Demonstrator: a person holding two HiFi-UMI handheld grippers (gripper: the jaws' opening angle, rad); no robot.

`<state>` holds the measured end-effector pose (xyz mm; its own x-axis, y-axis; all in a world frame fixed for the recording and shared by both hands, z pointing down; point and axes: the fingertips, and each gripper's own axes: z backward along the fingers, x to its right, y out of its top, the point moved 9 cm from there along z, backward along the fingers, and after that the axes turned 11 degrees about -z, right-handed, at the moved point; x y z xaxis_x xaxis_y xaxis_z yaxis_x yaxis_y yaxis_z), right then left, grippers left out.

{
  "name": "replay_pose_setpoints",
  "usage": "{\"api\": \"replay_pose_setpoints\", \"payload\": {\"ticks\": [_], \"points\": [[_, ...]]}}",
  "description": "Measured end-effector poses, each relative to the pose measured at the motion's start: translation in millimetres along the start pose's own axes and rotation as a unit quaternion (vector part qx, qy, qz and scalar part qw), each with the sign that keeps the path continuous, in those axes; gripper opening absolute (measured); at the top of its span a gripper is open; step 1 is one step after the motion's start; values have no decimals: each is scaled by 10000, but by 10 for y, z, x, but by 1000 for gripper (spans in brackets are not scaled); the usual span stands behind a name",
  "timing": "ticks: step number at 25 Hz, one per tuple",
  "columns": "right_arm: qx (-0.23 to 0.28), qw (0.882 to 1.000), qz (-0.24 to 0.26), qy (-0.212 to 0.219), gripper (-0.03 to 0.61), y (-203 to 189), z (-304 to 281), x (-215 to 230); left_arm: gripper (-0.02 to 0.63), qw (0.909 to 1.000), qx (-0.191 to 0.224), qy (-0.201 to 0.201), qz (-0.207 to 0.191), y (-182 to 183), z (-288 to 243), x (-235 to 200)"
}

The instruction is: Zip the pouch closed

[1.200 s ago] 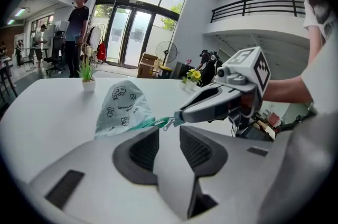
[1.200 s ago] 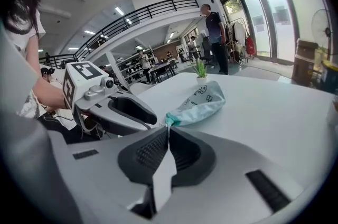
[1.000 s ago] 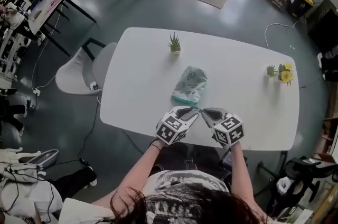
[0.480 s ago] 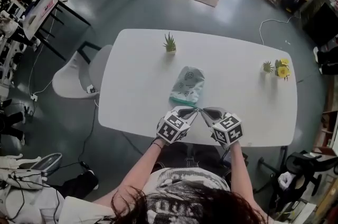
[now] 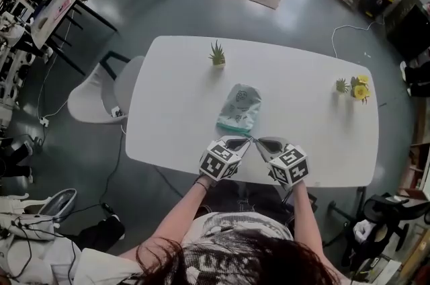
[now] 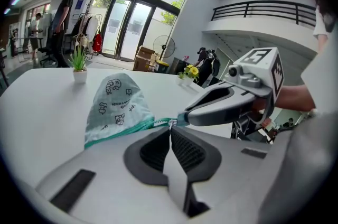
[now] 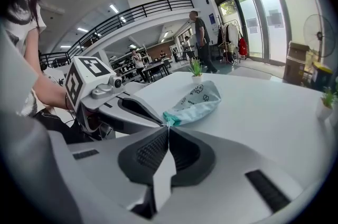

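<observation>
A mint-green pouch (image 5: 240, 107) with small prints and a teal zipper edge lies on the white table (image 5: 309, 122), its zipper end towards me. Both grippers meet tip to tip at that near end. My left gripper (image 5: 247, 139) is shut on the small metal zipper pull (image 6: 170, 123). My right gripper (image 5: 259, 140) is shut on the teal corner of the pouch (image 7: 170, 119) right beside it. In the left gripper view the pouch (image 6: 119, 104) stretches away to the left. The right gripper view has the pouch (image 7: 198, 99) running off to the right.
A small spiky plant in a white pot (image 5: 217, 55) stands at the table's far edge. A yellow-flowered plant (image 5: 356, 89) sits at the right end. A white chair (image 5: 101, 92) is off the table's left end. The near table edge (image 5: 175, 163) lies just under my hands.
The left gripper's jaws have drawn together at the pouch's near end. Both hands and the pouch have kept their places.
</observation>
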<state>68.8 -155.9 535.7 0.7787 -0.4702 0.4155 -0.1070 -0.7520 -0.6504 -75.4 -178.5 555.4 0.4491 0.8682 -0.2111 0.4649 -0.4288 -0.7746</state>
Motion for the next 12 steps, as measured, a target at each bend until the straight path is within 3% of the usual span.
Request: {"api": "replay_pose_setpoints", "payload": {"ticks": [8,12], "points": [[-49,10000,36,-4,6,-23,20,38,18,9999,-91,-47,70,-15,-42,-25],[-85,10000,33,0,5,-49,24,63,17,9994,-126,-14,310,-110,-38,-130]]}}
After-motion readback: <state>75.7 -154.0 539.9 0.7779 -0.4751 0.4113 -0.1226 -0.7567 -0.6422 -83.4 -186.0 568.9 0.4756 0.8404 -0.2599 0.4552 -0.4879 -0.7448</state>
